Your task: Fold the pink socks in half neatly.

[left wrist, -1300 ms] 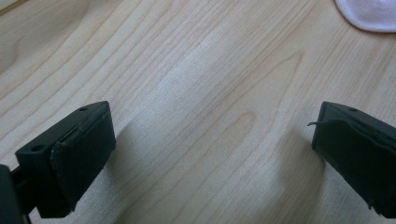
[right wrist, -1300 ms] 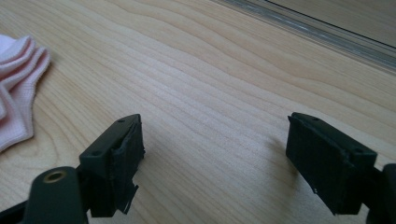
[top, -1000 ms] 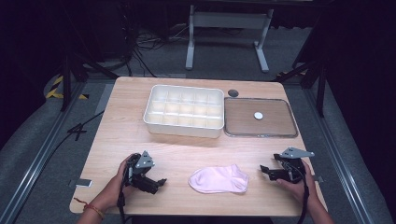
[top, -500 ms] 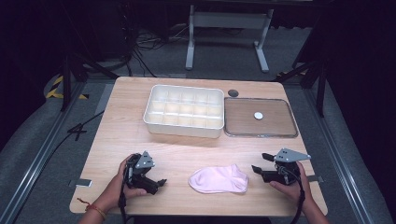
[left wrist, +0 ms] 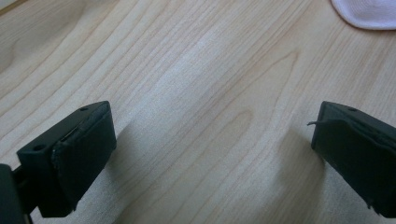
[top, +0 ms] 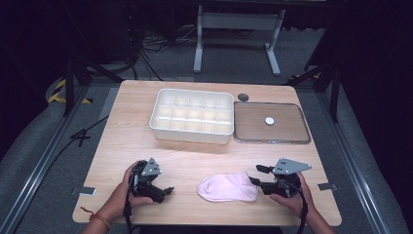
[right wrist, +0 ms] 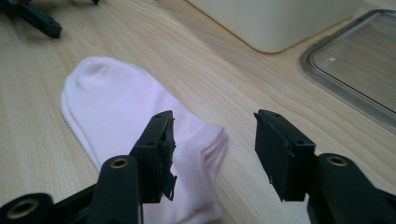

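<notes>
Since a second ago, the right gripper (top: 257, 176) is sitting closer to the sock (top: 227, 188), having slid in from the table's right edge, and its jaws have just been closing from wide to about half spread. In the right gripper view the sock's open cuff end is lying partly between those jaws, one jaw over the fabric and the other over bare wood; the pads are not yet pressing on it. That placement suggests the person is lining up to pinch the cuff edge.

The left gripper (top: 165, 191) is resting in the same spot near the front left of the table (top: 131, 136), its jaws spread wide over bare wood with nothing between them. It is probably waiting to take the sock's toe end, which is showing at the top corner of the left gripper view.

Pink and flat, the sock is lying near the front edge, between the two grippers. Behind it a white divided bin (top: 192, 116) is standing beside its clear lid (top: 271, 123), likely where the sock is headed.
</notes>
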`<state>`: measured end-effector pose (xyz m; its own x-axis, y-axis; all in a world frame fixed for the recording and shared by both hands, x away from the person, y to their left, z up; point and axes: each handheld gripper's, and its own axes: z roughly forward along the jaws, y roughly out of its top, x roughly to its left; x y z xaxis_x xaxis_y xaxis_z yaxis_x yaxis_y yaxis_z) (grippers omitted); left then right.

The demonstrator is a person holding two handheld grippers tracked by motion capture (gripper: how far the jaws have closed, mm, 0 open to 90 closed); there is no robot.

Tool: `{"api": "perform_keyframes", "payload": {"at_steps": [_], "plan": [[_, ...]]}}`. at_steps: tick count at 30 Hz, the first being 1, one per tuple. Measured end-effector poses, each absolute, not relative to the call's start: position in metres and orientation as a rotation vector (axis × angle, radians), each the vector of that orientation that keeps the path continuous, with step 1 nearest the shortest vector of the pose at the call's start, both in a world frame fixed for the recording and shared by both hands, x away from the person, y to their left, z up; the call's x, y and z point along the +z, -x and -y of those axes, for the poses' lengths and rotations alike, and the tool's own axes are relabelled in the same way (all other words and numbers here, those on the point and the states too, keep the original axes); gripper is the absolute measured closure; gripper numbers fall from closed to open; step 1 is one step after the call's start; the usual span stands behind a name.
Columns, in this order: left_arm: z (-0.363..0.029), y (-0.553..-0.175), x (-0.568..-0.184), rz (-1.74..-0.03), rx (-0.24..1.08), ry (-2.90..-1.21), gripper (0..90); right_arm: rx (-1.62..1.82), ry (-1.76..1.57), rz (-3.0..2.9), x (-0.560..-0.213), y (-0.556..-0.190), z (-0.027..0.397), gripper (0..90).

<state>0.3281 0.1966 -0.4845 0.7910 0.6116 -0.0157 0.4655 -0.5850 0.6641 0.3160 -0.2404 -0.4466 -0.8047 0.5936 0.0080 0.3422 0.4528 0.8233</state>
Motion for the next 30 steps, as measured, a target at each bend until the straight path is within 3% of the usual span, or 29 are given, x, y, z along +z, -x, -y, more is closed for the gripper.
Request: {"api": "perform_keyframes", "payload": {"at_steps": [14,16,18,22,30], "plan": [[-0.195,-0.327,-0.481,-0.822,0.29,-2.322,1.1,1.275,-0.634,-2.572,-0.458,-0.307,0.19,77.1],[-0.193,-0.326,-0.48,-0.825,0.285,-2.308,6.2,1.267,-0.632,-2.582,-0.461,-0.307,0.185,80.1],[-0.191,-0.326,-0.478,-0.816,0.264,-2.292,17.5,1.261,-0.615,-2.599,-0.462,-0.307,0.181,83.0],[-0.18,-0.328,-0.476,-0.816,0.211,-2.255,24.3,1.234,-0.579,-2.641,-0.469,-0.308,0.17,86.7],[-0.143,-0.329,-0.47,-0.795,0.15,-2.178,27.1,1.193,-0.544,-2.685,-0.478,-0.305,0.161,88.2]]}}
